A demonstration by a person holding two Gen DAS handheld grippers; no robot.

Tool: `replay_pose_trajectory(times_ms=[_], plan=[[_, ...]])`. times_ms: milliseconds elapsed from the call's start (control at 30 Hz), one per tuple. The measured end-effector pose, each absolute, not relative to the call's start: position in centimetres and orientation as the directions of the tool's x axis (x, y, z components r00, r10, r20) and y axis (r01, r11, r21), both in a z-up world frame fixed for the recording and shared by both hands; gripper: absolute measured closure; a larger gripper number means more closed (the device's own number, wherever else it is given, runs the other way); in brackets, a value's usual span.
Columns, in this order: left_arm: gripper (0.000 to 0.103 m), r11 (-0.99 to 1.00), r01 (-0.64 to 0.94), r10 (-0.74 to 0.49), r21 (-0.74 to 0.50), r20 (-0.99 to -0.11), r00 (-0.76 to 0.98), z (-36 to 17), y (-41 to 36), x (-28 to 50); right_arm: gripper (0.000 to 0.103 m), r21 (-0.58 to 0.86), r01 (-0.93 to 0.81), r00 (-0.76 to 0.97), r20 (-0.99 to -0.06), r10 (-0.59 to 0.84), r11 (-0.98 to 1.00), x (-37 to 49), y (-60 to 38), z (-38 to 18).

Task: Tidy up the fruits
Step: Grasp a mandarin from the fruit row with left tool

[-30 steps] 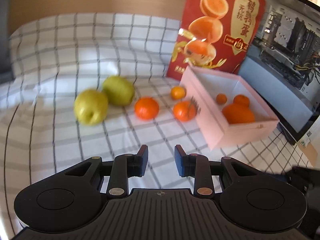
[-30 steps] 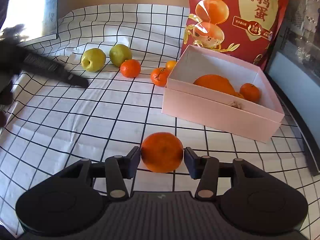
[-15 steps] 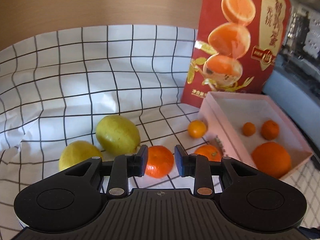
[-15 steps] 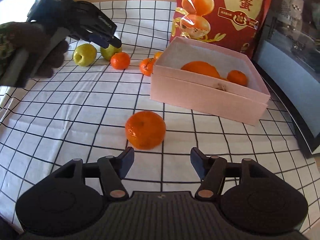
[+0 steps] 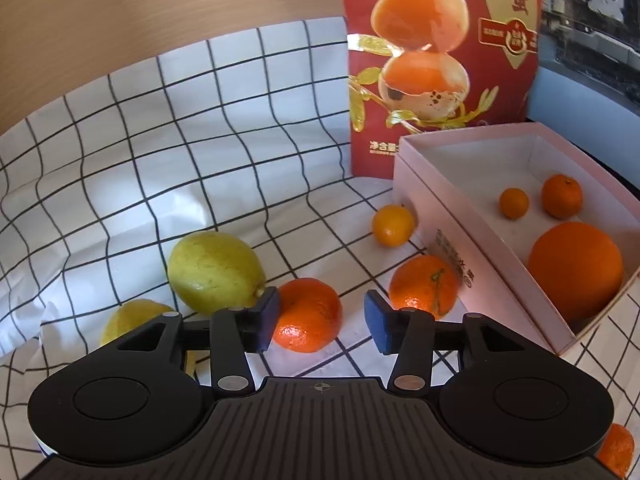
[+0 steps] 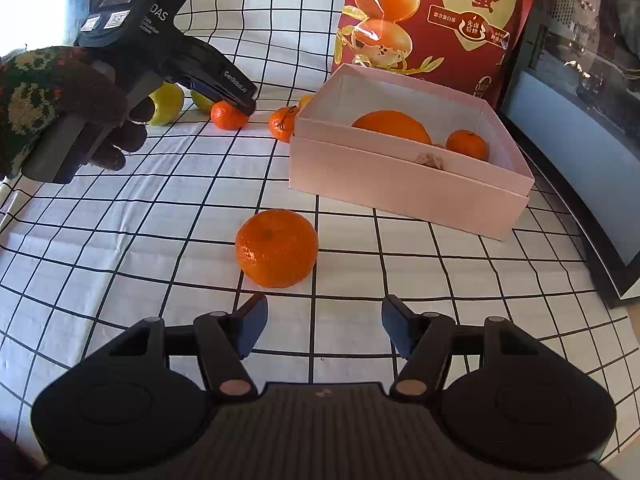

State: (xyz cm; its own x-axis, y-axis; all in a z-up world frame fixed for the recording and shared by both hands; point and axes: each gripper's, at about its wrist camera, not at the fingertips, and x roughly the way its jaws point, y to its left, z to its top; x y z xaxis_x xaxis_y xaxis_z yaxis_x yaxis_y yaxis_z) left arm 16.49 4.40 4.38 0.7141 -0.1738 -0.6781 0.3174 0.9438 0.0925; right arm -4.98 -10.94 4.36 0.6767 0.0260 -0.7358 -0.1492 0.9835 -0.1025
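Now we centre on the fruit | left gripper (image 5: 320,318) jaws opening around a mandarin (image 5: 308,314) beside the pear (image 5: 216,268), unpinched | right gripper (image 6: 322,330) spread, empty, short of another mandarin (image 6: 276,247) | pink box (image 6: 408,192) near.

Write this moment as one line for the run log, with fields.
left tool: opening around tangerine | right tool: open, empty | pink box: three oranges inside

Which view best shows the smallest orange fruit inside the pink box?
The left wrist view. It looks into the box over its low side, so the small fruit shows whole on the floor beside a mandarin. In the right wrist view the near wall and the big orange hide it.
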Motion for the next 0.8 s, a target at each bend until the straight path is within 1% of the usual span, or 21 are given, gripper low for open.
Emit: replay_pose_trajectory(times_ms=[67, 133, 233, 367, 433, 600, 800], plan=[[0.052, 0.953, 0.282, -0.136, 0.106, -0.684, 0.716, 4.2, 4.7, 16.8, 0.039, -0.103, -0.151, 0.674, -0.738, 0.026, 0.983, -5.0, -10.9, 4.3], [0.049, 0.963, 0.251, -0.111, 0.099, -0.701, 0.704, 3.9, 5.2, 17.2, 0.039, -0.105, -0.152, 0.672, -0.740, 0.025, 0.983, -5.1, -10.9, 4.3], [0.049, 0.969, 0.241, -0.138, 0.043, -0.718, 0.682, 3.7, 5.9, 17.6, 0.039, -0.108, -0.151, 0.670, -0.742, 0.022, 0.983, -5.3, -11.0, 4.2], [0.049, 0.973, 0.231, -0.147, 0.016, -0.728, 0.670, 3.5, 5.9, 18.0, 0.039, -0.106, -0.146, 0.665, -0.746, 0.018, 0.984, -5.5, -11.1, 4.1], [0.051, 0.972, 0.234, -0.156, 0.005, -0.735, 0.660, 3.3, 5.8, 18.2, 0.039, -0.108, -0.144, 0.663, -0.749, 0.014, 0.984, -5.6, -11.2, 4.1], [0.052, 0.969, 0.248, -0.159, 0.013, -0.735, 0.659, 3.3, 5.6, 17.9, 0.039, -0.115, -0.140, 0.661, -0.750, 0.006, 0.983, -6.0, -11.2, 4.1], [0.052, 0.961, 0.273, -0.224, -0.052, -0.724, 0.652, 4.4, 6.2, 15.2, 0.038, -0.105, -0.130, 0.662, -0.749, 0.008, 0.986, -6.0, -11.5, 4.2]])
